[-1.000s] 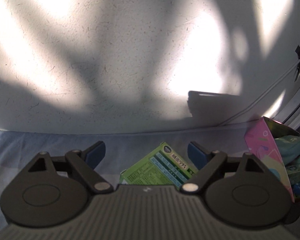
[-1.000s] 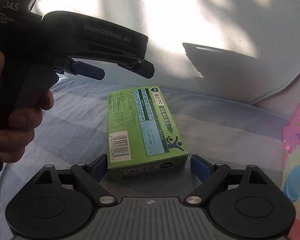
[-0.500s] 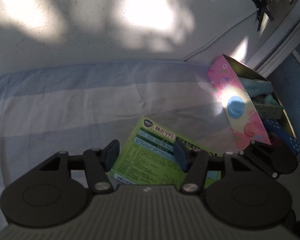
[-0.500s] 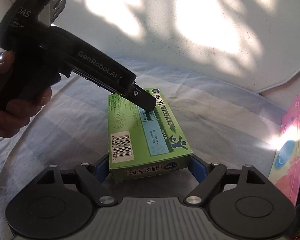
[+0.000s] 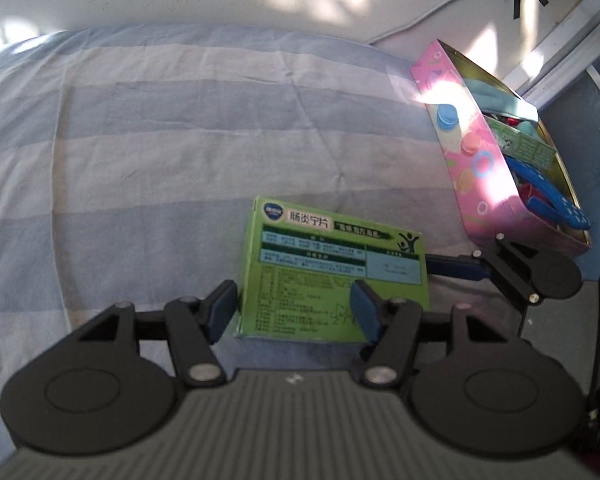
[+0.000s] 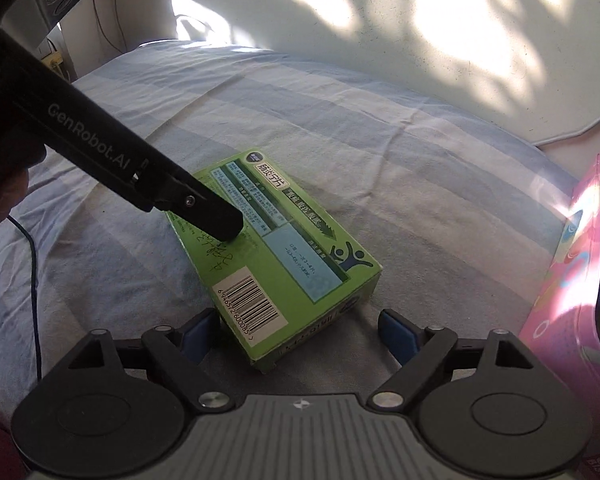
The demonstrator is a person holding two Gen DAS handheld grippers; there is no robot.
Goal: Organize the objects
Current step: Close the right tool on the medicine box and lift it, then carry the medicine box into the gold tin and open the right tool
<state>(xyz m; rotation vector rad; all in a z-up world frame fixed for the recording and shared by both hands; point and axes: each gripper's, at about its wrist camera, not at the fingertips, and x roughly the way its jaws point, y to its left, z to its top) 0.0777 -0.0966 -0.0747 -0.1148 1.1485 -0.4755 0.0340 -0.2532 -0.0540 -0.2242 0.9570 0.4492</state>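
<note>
Green box [image 5: 332, 276]: lying flat on my striped bed sheet [image 5: 148, 152], printed side up, barcode end towards my right side.
Left hand-held gripper [image 5: 294, 312]: jaws apart, one blue pad beside the box's edge, the other over its top face; no squeeze that I can see.
Right hand-held gripper [image 6: 296, 336]: jaws wide, spread around the box's near corner, right pad clear of it.
Pink tin [image 5: 476, 152]: lid off, just right of the box, stuffed with items.

Pink box [image 6: 572, 320] cut by right edge; contents [image 5: 540, 168] partly hidden.
</note>
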